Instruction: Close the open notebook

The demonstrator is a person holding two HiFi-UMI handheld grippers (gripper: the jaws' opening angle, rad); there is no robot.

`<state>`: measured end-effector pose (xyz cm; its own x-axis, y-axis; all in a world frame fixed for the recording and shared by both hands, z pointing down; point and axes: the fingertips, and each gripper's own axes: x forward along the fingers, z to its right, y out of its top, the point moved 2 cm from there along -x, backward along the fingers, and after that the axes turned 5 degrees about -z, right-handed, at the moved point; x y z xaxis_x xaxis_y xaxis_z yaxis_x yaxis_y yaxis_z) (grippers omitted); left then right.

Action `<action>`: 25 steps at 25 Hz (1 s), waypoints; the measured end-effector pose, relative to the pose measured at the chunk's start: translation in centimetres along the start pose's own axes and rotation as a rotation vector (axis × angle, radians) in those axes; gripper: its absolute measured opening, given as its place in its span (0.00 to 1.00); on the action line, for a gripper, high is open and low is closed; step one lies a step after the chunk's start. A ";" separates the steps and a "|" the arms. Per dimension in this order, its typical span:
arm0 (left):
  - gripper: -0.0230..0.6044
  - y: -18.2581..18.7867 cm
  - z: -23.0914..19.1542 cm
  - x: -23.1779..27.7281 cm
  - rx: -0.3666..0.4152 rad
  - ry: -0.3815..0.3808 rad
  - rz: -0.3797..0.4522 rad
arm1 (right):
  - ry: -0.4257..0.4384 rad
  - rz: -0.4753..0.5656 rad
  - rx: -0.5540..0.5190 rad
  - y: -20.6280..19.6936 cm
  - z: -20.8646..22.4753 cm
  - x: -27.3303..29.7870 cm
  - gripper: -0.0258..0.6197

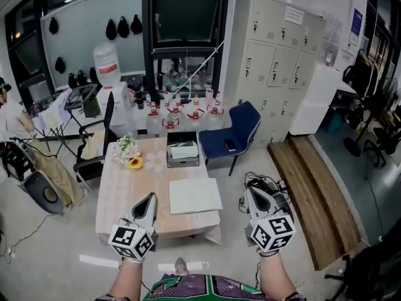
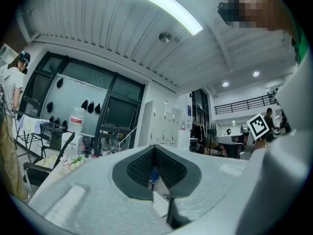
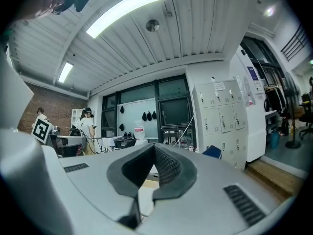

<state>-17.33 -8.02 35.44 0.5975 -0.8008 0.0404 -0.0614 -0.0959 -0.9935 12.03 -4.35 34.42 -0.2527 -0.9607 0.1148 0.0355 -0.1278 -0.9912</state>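
Note:
A white notebook (image 1: 195,195) lies flat on the near right part of the low table (image 1: 125,193); it shows as one plain white rectangle, and I cannot tell whether it lies open. My left gripper (image 1: 151,197) hovers over the table just left of the notebook, jaws together and empty. My right gripper (image 1: 249,191) hangs past the table's right edge, above the floor, also shut with nothing in it. In the left gripper view the left gripper (image 2: 154,148) points level across the room. In the right gripper view the pads of the right gripper (image 3: 152,147) meet.
A grey box (image 1: 183,153) and a bunch of flowers (image 1: 130,155) stand at the table's far end. A blue chair (image 1: 233,133) stands behind the table on the right. Cables (image 1: 266,184) lie on the floor beside a wooden platform (image 1: 313,187). A person (image 1: 9,115) stands far left.

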 end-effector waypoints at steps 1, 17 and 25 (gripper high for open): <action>0.06 0.2 -0.6 0.7 0.002 -0.001 0.000 | 0.001 0.002 0.002 0.0 0.1 0.9 0.04; 0.06 0.1 -10.3 7.7 -0.032 -0.018 -0.021 | 0.011 -0.021 -0.018 0.6 -1.3 13.1 0.04; 0.06 -0.2 -14.0 10.9 -0.044 -0.051 -0.016 | -0.007 -0.037 -0.054 0.8 -2.1 17.2 0.04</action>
<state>-21.98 -24.96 37.54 0.6383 -0.7682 0.0502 -0.0854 -0.1354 -0.9871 5.70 -20.44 35.51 -0.2462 -0.9573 0.1518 -0.0261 -0.1500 -0.9883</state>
